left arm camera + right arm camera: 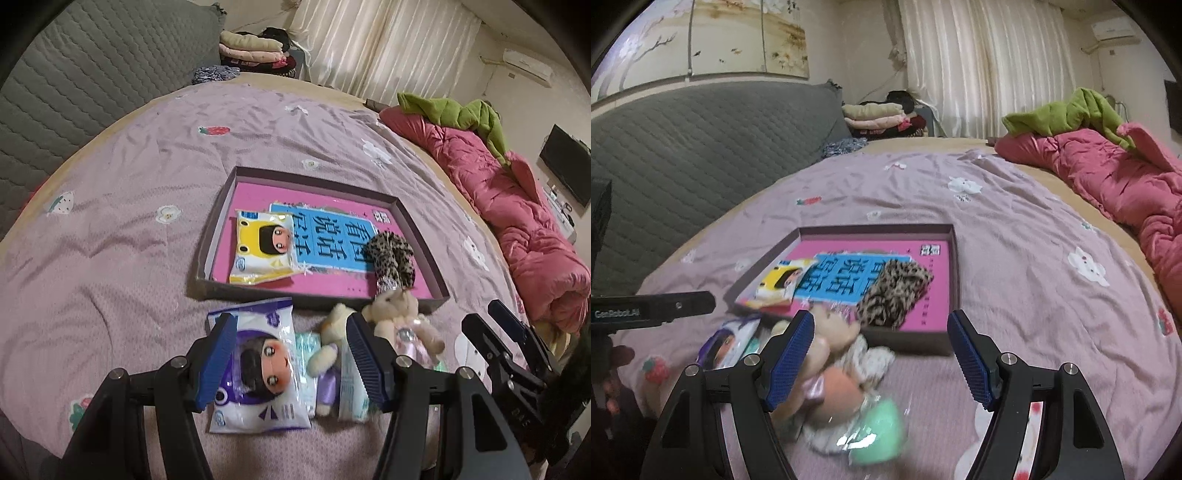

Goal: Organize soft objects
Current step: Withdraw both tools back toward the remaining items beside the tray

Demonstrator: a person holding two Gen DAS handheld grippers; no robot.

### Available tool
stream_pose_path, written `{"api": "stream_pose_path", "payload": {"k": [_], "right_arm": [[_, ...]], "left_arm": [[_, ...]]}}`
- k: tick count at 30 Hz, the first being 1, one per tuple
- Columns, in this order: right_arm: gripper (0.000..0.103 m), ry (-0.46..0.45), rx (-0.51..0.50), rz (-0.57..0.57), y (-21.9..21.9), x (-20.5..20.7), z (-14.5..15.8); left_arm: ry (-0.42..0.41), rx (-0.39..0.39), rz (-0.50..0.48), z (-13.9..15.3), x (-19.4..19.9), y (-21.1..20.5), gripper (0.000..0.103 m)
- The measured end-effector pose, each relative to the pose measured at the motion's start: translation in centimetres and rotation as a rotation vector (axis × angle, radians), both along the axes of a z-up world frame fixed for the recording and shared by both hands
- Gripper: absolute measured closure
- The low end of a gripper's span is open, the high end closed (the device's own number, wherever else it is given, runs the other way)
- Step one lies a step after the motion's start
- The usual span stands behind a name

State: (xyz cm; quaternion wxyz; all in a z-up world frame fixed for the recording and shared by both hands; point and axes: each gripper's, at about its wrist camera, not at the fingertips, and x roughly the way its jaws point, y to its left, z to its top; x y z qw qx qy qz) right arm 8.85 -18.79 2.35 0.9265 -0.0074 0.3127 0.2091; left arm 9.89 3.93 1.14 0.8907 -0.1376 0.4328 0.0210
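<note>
A shallow box [417, 225] with a pink book [332, 284] lies on the bed; it also shows in the right wrist view [951, 254]. In it are a yellow doll packet [264, 251] and a leopard-print fabric piece [391, 258]. In front of the box lie a purple doll packet [258, 373], two small plush bears [402, 321] and a green packet [879, 435]. My left gripper [291, 363] is open over the purple packet. My right gripper [881, 362] is open over a plush bear [827, 343], blurred.
A lilac bedspread [129, 229] covers the bed. A pink quilt [517, 221] and green cloth [461, 114] lie at the right. A grey quilted headboard [683, 147] stands at the left, folded clothes [879, 114] behind.
</note>
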Motion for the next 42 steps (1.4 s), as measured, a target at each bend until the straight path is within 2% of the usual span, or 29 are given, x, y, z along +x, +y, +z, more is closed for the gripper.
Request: {"api": "stream_pose_path", "payload": {"k": [11,20,35,42], "right_arm": [[0.027,0.043,-0.062,0.033,0.9,-3.3,-0.8],[0.027,0.029,-0.077,0.017,0.7,-5.0,0.1],[0.027,0.064,-0.111,0.011,0.6,-6.0,-0.5],[0.027,0.069,-0.117,0.013,0.4,-6.5,-0.6]], "left_arm": [[0.01,0.015,-0.006,-0.1,-2.6,0.0,0.041],[0.016,0.041,-0.018,0.1,-4.3,-0.6,0.041],[0.043,0.064,-0.047,-0.2,-6.0,-1.5,0.041],[0.073,0.043,-0.036,-1.1,-6.6,-1.0,0.041]]}}
